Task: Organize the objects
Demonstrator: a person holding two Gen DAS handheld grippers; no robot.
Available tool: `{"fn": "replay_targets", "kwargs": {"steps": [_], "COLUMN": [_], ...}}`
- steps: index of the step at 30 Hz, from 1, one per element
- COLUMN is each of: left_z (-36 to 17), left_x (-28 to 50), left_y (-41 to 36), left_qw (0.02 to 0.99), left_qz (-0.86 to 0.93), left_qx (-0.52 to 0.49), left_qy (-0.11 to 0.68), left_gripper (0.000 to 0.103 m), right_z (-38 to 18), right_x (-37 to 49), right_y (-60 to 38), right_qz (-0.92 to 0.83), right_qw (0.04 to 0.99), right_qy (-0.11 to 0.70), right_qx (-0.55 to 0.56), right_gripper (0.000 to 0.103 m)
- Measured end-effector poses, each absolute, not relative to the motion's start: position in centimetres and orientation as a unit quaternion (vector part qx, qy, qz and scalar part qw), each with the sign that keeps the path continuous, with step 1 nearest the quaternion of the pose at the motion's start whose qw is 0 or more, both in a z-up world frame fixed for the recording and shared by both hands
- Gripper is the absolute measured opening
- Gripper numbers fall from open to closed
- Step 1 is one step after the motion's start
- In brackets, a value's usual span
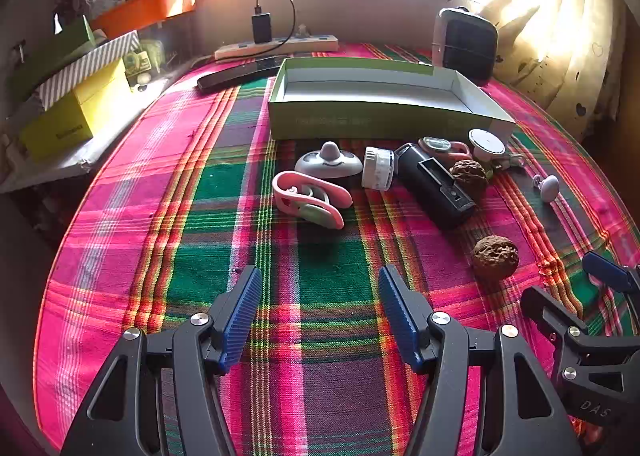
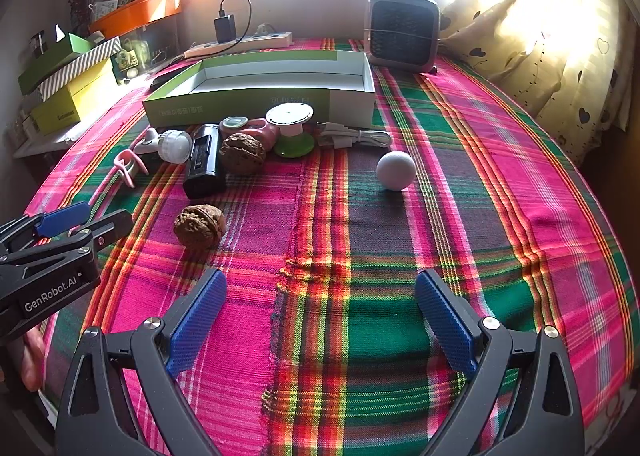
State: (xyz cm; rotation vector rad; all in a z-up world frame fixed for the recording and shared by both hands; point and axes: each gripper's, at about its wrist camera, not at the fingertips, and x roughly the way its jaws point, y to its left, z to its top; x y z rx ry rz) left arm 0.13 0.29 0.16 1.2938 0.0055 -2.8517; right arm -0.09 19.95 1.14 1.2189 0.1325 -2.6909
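An empty green box (image 1: 376, 119) (image 2: 256, 103) stands open at the back of the plaid cloth. In front of it lie a pink clip (image 1: 308, 199), a grey round gadget (image 1: 330, 163), a white cylinder (image 1: 378, 167), a black device (image 1: 434, 187) (image 2: 206, 163), two walnuts (image 1: 495, 256) (image 2: 200, 225) (image 2: 242, 151), a white disc on a green base (image 2: 290, 127), a white cable (image 2: 354, 137) and a white ball (image 2: 396, 169). My left gripper (image 1: 320, 316) is open over bare cloth, short of the clip. My right gripper (image 2: 320, 320) is open, empty, near the front walnut.
A small fan heater (image 2: 402, 31) stands behind the box at the right. A power strip (image 1: 276, 45) with a charger lies along the back wall. Stacked boxes (image 1: 68, 103) and an orange tray (image 1: 144, 9) sit on a shelf at the left. Curtains (image 2: 560, 35) hang at the right.
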Motion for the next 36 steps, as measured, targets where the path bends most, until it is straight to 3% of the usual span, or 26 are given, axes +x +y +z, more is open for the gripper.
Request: {"fn": "replay_targets", "kwargs": {"steps": [31,36], "left_z": [0.1,0.3], "left_x": [0.0,-0.7], "left_y": [-1.4,-2.7], "left_qw": [-0.028,-0.041], "left_qz": [-0.905,-0.903], "left_qx": [0.425,0.427], "left_qy": [-0.004,0.017], "left_gripper": [0.059,0.059], "right_z": [1.0,1.1], "right_x": [-0.9,-1.7], "right_y": [16.5,16.0], "right_qz": [-0.888,-0.885], "right_qw": [0.173,0.18], "right_qy": [0.081,0.085], "right_qx": [0.419,0.421], "right_gripper": [0.095,0.091]}}
